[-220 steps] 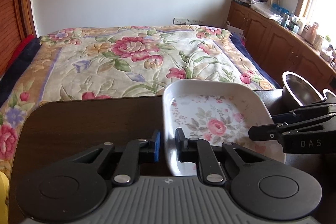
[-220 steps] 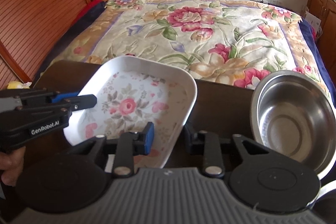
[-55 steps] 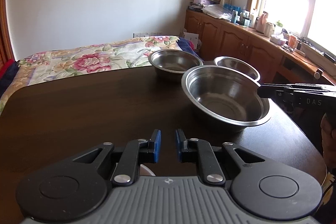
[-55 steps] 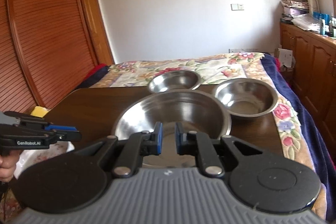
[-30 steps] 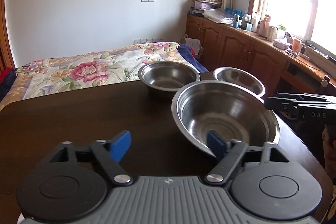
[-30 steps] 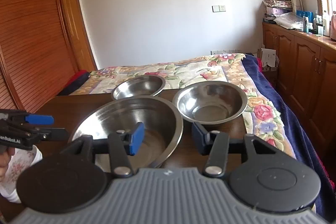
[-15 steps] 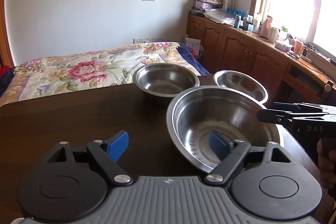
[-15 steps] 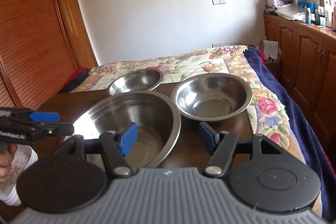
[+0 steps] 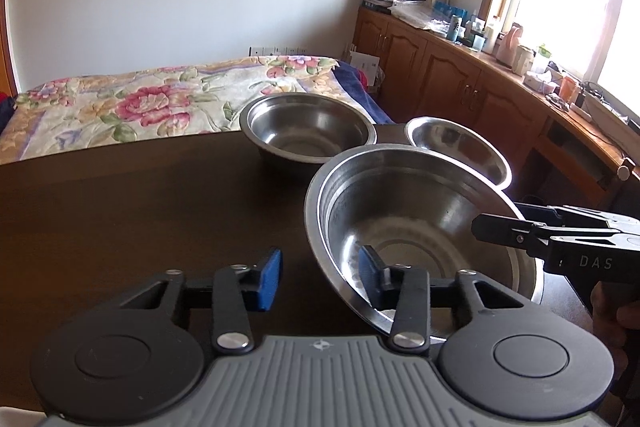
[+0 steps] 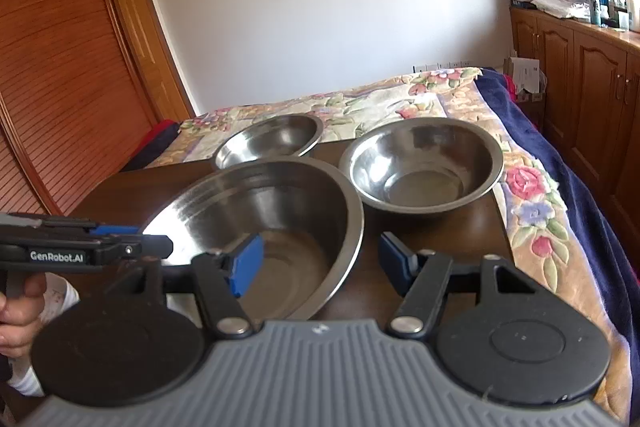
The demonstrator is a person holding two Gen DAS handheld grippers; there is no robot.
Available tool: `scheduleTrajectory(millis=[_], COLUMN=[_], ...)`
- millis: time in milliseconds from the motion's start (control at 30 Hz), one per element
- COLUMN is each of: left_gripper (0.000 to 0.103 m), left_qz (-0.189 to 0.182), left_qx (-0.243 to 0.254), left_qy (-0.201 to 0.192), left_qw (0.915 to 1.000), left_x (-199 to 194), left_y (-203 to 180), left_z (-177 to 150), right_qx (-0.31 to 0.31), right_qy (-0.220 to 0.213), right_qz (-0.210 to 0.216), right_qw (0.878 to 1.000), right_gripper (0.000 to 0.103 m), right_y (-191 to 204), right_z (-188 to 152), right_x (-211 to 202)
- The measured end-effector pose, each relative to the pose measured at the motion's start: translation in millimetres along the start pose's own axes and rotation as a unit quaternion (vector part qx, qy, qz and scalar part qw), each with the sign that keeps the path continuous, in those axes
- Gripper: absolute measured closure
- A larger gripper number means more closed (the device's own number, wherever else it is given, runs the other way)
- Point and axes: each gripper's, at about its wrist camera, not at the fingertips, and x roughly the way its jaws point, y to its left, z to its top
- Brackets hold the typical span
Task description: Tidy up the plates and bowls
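A large steel bowl point(image 9: 420, 227) point(image 10: 260, 219) sits on the dark wooden table point(image 9: 140, 219). My left gripper point(image 9: 319, 277) is open, and its blue pads straddle the bowl's near-left rim, one pad inside the bowl and one outside. My right gripper point(image 10: 319, 263) is open and straddles the opposite rim in the same way. Each gripper shows in the other's view, the right gripper point(image 9: 500, 231) and the left gripper point(image 10: 132, 249). Behind the large bowl stand two smaller steel bowls, one point(image 9: 308, 131) point(image 10: 272, 139) towards the bed and one point(image 9: 460, 147) point(image 10: 424, 163) at the table's corner.
A white floral plate point(image 10: 56, 295) peeks out near the hand holding the left gripper. A bed with a flowered cover point(image 9: 140, 103) lies beyond the table's far edge. Wooden cabinets point(image 9: 460, 83) run along the window wall. Bare tabletop stretches to the left of the bowls.
My left gripper's jaws have narrowed around the large bowl's rim. Both grippers have edged closer to the bowl; the right jaws keep about the same gap.
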Motion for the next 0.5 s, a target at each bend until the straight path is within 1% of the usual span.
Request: scheduleTrajectory(millis=[67, 167, 267, 333, 433, 467, 500], left_gripper=[0.064, 0.064, 0.065, 0.065, 0.070, 0.074, 0.079], left_qz=[-0.002, -0.003, -0.003, -0.004, -0.006, -0.008, -0.010], left_qx=[-0.003, -0.002, -0.002, -0.003, -0.002, -0.003, -0.003], left_qy=[0.003, 0.003, 0.003, 0.005, 0.006, 0.006, 0.006], left_qw=[1.0000, 1.0000, 1.0000, 1.0000, 1.0000, 0.9999, 0.9999], left_x=[1.6, 1.8, 1.6, 1.5, 2.3, 1.7, 1.1], left_y=[0.2, -0.7, -0.9, -1.2, -1.9, -1.3, -1.2], left_z=[-0.2, -0.8, -1.3, -2.1, -3.6, -4.0, -4.4], right_qx=[0.003, 0.008, 0.009, 0.013, 0.014, 0.013, 0.014], right_qy=[0.001, 0.003, 0.005, 0.007, 0.010, 0.010, 0.012], right_qz=[0.000, 0.000, -0.003, -0.002, -0.001, 0.000, 0.001], right_qw=[1.000, 1.000, 1.000, 1.000, 1.000, 1.000, 1.000], right_gripper=[0.038, 0.038, 0.041, 0.046, 0.060, 0.064, 0.071], right_y=[-0.3, -0.6, -0.5, -0.8, 0.5, 1.0, 1.7], right_z=[-0.5, -1.6, -2.3, -2.6, -4.1, -4.8, -5.3], right_x=[0.0, -1.0, 0.2, 0.9, 1.0, 0.8, 0.9])
